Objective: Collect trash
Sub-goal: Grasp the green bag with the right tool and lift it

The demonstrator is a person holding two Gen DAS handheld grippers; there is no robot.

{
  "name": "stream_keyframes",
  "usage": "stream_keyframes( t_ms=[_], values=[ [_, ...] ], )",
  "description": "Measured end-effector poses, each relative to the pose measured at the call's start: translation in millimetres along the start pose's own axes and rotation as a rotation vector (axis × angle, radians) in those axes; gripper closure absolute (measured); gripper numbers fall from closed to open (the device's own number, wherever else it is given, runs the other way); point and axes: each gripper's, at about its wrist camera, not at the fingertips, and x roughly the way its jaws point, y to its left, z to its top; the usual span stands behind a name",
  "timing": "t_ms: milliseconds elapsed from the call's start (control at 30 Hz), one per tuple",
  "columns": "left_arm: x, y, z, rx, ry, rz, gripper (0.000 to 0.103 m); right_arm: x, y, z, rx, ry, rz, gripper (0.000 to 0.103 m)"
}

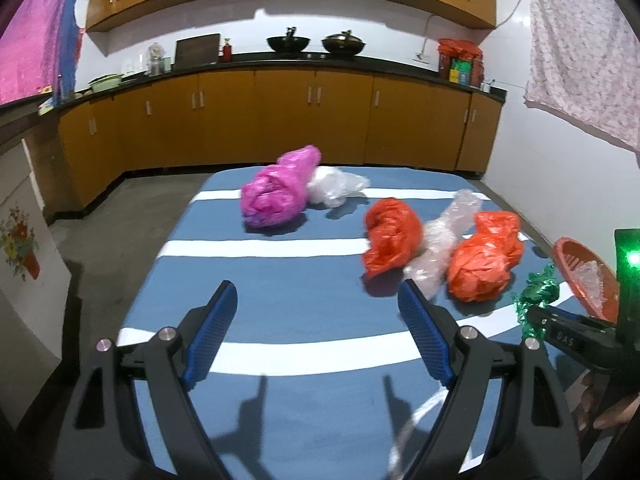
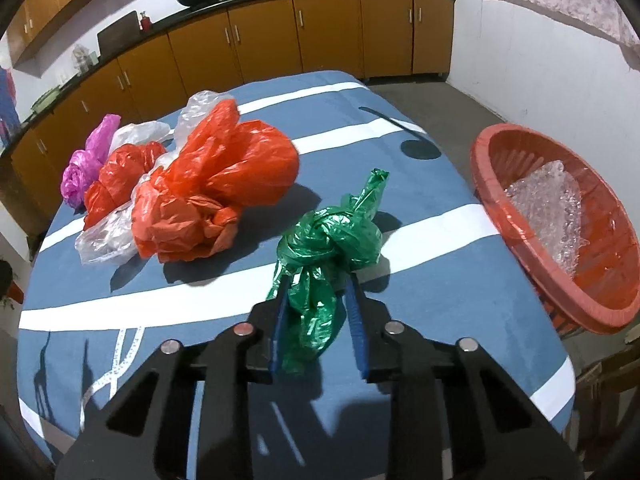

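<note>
Trash in hand: the right hand-held gripper point(image 2: 316, 316) pinches the knotted green bag point(image 2: 328, 248) by its tail for the red basket point(image 2: 500, 204) at three o'clock, while the left hand-held gripper point(image 1: 316, 332) gapes empty over the striped counter point(image 1: 280, 280).

The knotted green plastic bag point(image 2: 320, 256) sits pinched between the right tongs point(image 2: 316, 304), its tail trailing back between the pads. Beyond and left of these tongs lie two crumpled orange bags point(image 2: 216, 184), two clear bags point(image 2: 104, 236) and a magenta bag point(image 2: 86, 164). To their right stands the red basket point(image 2: 516, 236), tilted, holding crinkled clear plastic point(image 2: 548, 208).
</note>
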Motion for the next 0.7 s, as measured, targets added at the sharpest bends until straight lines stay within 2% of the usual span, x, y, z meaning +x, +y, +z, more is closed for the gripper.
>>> stream_keyframes(
  t_ms=[433, 700],
  values=[
    [28.8, -88.6, 18.7, 0.097, 0.010, -0.151, 0.022, -25.6, -39.2, 2.1, 0.013, -0.064, -0.023, 0.086],
    [67.2, -135.0, 24.0, 0.167, 0.080, -0.207, 0.023, -36.8, -71.9, 4.2, 0.070, -0.081, -0.030, 0.086]
  ],
)
